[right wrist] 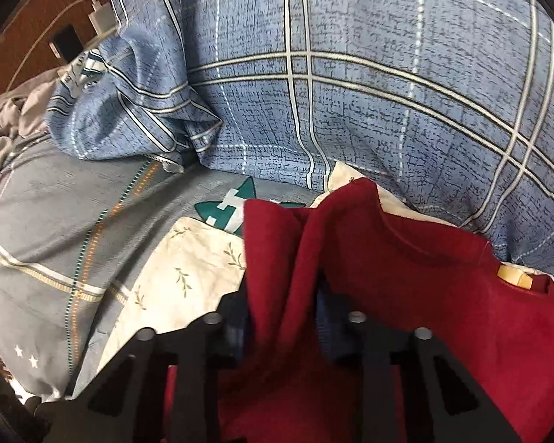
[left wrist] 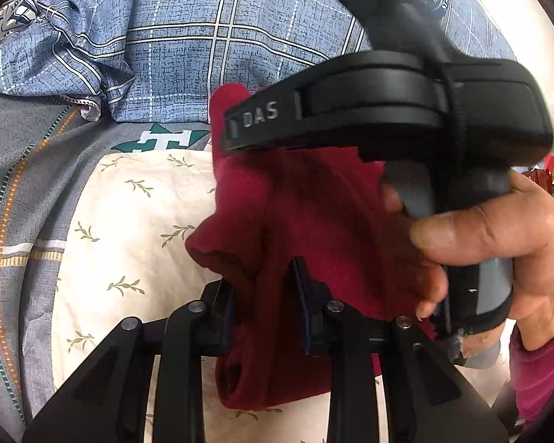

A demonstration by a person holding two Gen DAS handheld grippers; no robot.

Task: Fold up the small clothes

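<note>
Between the left gripper's (left wrist: 264, 295) fingers ran a bunched fold of the red garment (left wrist: 314, 203), and the pads pressed on it from both sides, so the gripper was closed on the cloth. The garment hung and piled in front of it, resting on a cream cloth (left wrist: 129, 221) printed with small leaf sprigs. Just beyond, the right gripper's black body crossed the left wrist view, held by a hand (left wrist: 498, 243) wrapped round its grey handle, with a magenta sleeve (left wrist: 535, 369) at the wrist; its fingertips were hidden behind that body in this view.

In the right wrist view, the right gripper (right wrist: 282, 317) likewise had a ridge of the red garment (right wrist: 424, 277) standing up between its fingers, pinched there, though blur at the pads made the contact a little hard to read. The rest of the garment spread to the right, and a small tan tag (right wrist: 513, 275) showed at its far edge. The cream cloth (right wrist: 188, 258) lay under and to the left of it. That cloth lay on a grey sheet (right wrist: 55, 221) with striped lines and a teal motif. A blue plaid quilt (right wrist: 351, 92) was heaped behind. At the far left, a white charger (right wrist: 101, 18) and cable lay on brown wood. No container was in view.
</note>
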